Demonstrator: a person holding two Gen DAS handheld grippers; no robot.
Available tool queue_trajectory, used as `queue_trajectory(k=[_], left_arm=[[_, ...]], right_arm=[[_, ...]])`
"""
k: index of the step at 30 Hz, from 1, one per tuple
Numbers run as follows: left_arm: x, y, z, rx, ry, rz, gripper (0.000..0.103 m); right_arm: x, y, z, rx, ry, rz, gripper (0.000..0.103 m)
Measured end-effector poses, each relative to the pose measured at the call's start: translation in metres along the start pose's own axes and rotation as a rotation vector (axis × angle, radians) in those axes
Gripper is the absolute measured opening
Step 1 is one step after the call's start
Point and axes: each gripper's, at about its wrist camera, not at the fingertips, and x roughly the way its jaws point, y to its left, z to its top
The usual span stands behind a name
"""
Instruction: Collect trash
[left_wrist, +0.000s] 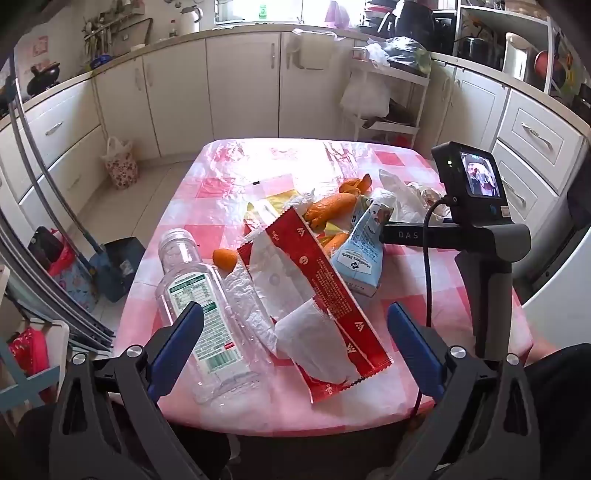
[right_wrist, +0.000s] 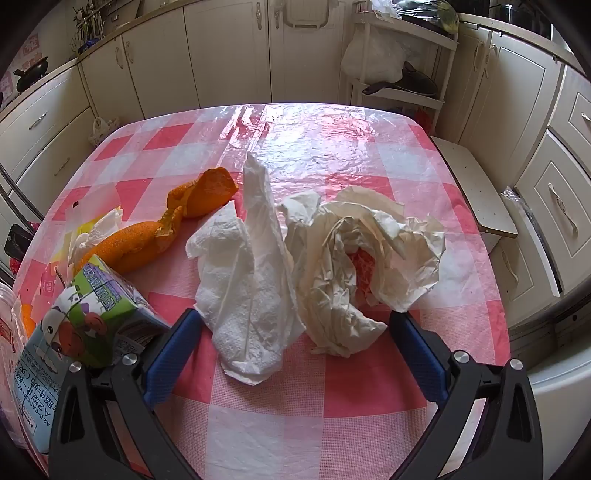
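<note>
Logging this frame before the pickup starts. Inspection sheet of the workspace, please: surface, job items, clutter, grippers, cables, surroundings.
Surface: table under a pink-and-white checked plastic cover, glossy and wrinkled.
Job's things: clear plastic bottle lying on its side; red wrapper across white paper; milk carton tipped over; orange peel; paper towel; crumpled paper.
Clutter: nothing seen beyond the trash.
Grippers: left gripper open above bottle and wrapper, holding nothing; right gripper open, facing towel and crumpled paper, holding nothing.
Cables: black cable hanging from the right gripper's camera.
Surroundings: white cabinets; dustpan on the floor.
</note>
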Motion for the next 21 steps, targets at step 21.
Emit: queue_trajectory(k=[21], left_arm=[[-0.034,0.025,-0.013,-0.047,-0.054,0.027,0.096]], right_arm=[[-0.005,-0.003,-0.006,0.015,-0.007,0.056,0.097]])
